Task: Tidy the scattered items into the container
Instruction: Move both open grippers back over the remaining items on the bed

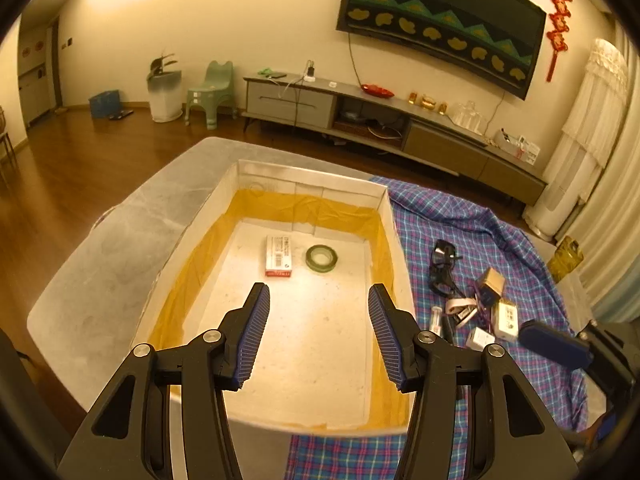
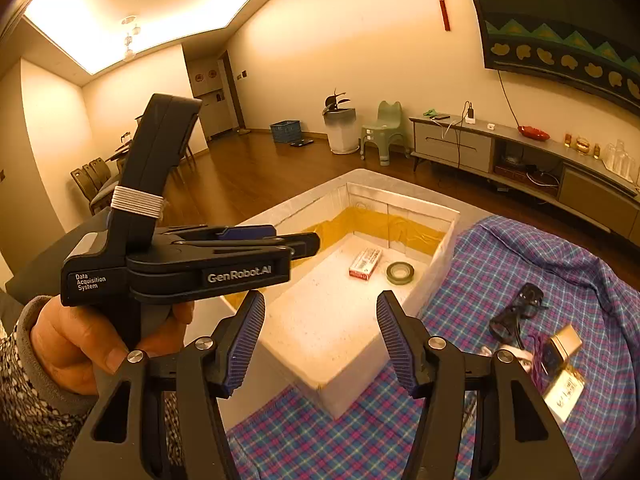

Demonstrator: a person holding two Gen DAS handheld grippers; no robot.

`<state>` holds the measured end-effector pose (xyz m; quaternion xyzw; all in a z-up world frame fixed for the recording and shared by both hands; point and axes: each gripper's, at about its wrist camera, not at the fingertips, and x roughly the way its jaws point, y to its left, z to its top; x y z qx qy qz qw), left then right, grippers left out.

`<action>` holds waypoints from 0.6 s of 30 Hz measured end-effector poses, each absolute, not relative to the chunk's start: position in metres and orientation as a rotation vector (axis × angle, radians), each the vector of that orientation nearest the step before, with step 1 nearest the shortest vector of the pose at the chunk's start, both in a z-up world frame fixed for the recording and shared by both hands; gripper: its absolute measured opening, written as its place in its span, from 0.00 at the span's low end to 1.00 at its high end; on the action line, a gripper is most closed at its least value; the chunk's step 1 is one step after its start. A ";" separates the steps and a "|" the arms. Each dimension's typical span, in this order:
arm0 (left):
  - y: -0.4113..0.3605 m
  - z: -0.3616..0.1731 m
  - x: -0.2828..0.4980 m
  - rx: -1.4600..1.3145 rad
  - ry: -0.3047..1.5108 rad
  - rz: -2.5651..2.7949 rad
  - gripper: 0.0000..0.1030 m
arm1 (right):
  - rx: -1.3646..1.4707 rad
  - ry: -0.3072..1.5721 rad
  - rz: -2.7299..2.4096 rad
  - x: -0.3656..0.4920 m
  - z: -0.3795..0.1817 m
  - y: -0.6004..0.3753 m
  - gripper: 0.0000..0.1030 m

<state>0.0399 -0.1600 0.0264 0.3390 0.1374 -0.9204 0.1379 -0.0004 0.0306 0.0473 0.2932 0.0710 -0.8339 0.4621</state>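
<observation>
A white foam box lined with yellow tape stands on the table. Inside lie a small red-and-white carton and a green tape roll. My left gripper hangs open and empty over the box's near half. Scattered on the plaid cloth to the right are black glasses, small cartons and a purple cord. My right gripper is open and empty above the box's near corner. The left gripper shows side-on in a hand.
A blue plaid cloth covers the right part of the grey table. An amber glass object sits at the table's far right. One blue-padded finger of my right gripper lies beside the pile. Beyond are wooden floor and a TV cabinet.
</observation>
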 end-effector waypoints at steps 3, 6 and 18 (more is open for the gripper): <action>-0.152 0.028 0.051 0.932 0.386 -2.685 0.53 | 0.732 0.138 -2.068 0.000 0.043 0.045 0.59; -0.141 0.036 0.060 0.864 0.358 -2.738 0.53 | 0.752 0.107 -2.098 -0.004 0.037 0.059 0.59; -0.079 0.038 0.061 0.813 0.261 -2.916 0.53 | 0.787 0.024 -2.213 -0.023 0.029 0.110 0.59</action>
